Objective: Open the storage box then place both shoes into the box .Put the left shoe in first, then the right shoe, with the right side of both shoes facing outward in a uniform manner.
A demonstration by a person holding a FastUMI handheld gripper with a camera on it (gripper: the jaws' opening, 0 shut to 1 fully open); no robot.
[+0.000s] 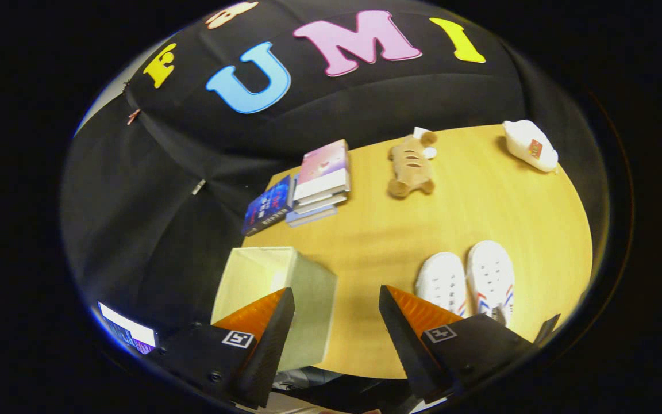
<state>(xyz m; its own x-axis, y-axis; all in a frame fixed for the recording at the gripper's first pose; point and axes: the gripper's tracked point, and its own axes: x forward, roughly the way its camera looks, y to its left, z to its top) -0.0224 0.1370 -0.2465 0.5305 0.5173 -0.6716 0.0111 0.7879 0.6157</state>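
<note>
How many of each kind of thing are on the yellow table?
Shoes: 2, a white pair just beyond the open jaws
Storage box: 1
Books: about 5, stacked, with a blue one beside them
Plush toy: 1
White bottle: 1
Total: about 10

Wooden tabletop (377, 241). Stack of books (322, 181) at its far corner, with a blue book (269, 206) lying touching the stack's side. Brown plush toy (411, 165) lies near the far edge, a small white item partly hidden behind it. White bottle (529, 146) on its side, well apart.
</note>
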